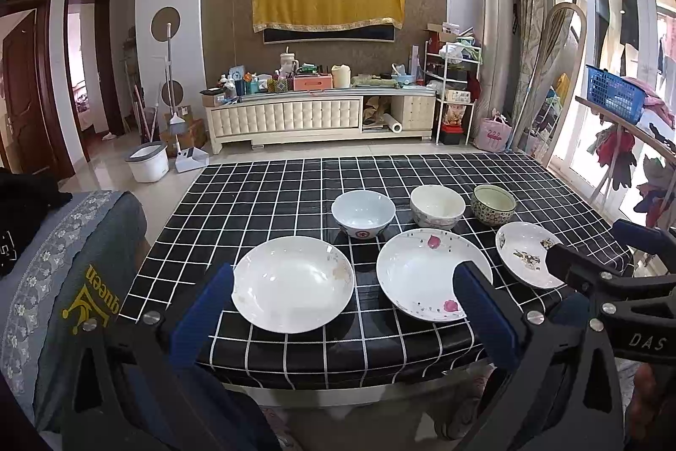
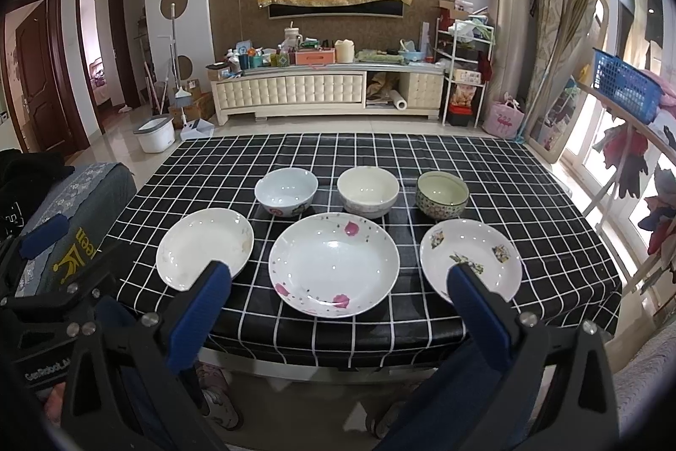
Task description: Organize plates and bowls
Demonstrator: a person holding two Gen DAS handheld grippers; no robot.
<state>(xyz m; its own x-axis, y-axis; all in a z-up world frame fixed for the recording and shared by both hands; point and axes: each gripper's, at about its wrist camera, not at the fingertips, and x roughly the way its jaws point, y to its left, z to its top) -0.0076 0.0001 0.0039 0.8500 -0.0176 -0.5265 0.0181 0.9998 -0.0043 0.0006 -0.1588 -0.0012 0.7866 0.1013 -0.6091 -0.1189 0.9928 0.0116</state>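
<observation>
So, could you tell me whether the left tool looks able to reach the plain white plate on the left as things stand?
Probably yes: the left tool is open and empty, the plain white plate lies straight ahead near the table edge, and nothing stands between them.

Left gripper (image 1: pixel 344 284): black frame of triangular cut-out struts, each arm ending in a flat royal-blue finger pad (image 1: pixel 203 313). Round silver screw heads (image 1: pixel 151 317) sit at the pad bases and along the struts.

Right gripper (image 2: pixel 338 282): same build, with black struts, blue finger pads (image 2: pixel 479 309) and silver screws (image 2: pixel 528 319). Seen from the left wrist camera, its side carries white lettering "DAS" (image 1: pixel 646 342).

In the right wrist view the left gripper's body, near left, bears a partly legible white label (image 2: pixel 46 370) beginning "GenRobot".

Person: dark blue trousers (image 2: pixel 435 396) and pale patterned footwear (image 2: pixel 217 396) show beneath the grippers.
</observation>
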